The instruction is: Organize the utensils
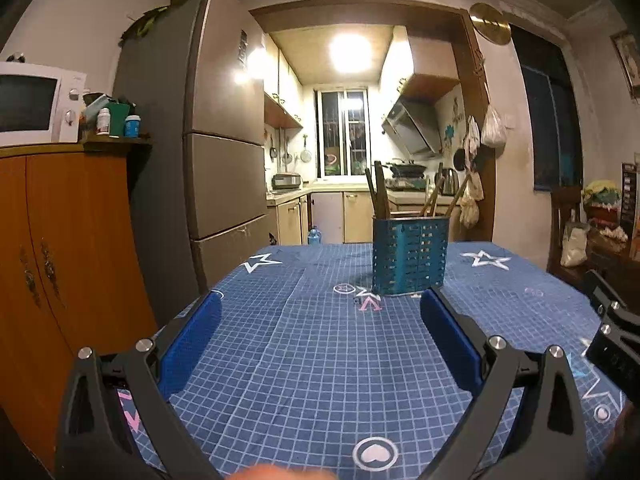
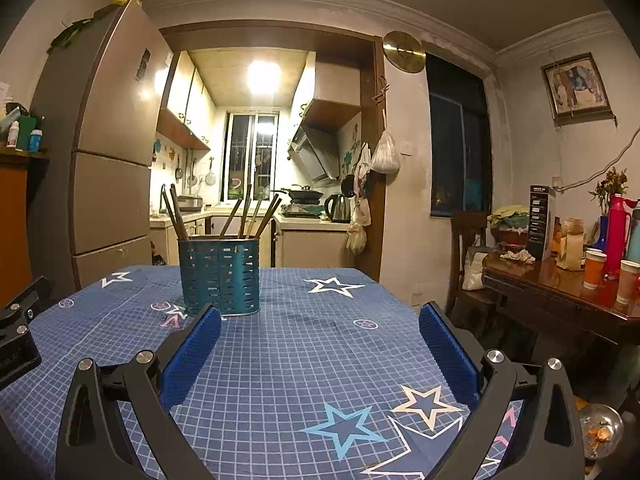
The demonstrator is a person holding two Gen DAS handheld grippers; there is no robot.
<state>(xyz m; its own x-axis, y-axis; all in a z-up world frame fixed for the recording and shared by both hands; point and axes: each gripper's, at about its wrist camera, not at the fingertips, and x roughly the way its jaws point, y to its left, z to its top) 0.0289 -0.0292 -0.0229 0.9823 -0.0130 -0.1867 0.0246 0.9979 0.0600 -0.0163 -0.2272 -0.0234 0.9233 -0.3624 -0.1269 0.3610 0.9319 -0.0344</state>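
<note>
A teal perforated metal utensil holder (image 1: 409, 255) (image 2: 219, 276) stands upright on the blue grid tablecloth (image 1: 312, 360) (image 2: 304, 360), far side of the table. Several brown chopsticks (image 1: 380, 194) (image 2: 240, 216) lean inside it, split between its left and right halves. My left gripper (image 1: 320, 304) is open and empty, low over the cloth, with the holder just beyond its right finger. My right gripper (image 2: 320, 316) is open and empty too, and the holder sits just past its left finger. Part of each gripper's body shows at the edge of the other view.
A tall fridge (image 1: 224, 140) and an orange cabinet (image 1: 60, 260) with a microwave (image 1: 36, 104) stand left of the table. On the right is a wooden side table (image 2: 560, 292) with paper cups, flasks and a box, plus a chair (image 2: 468, 248). The kitchen doorway lies straight ahead.
</note>
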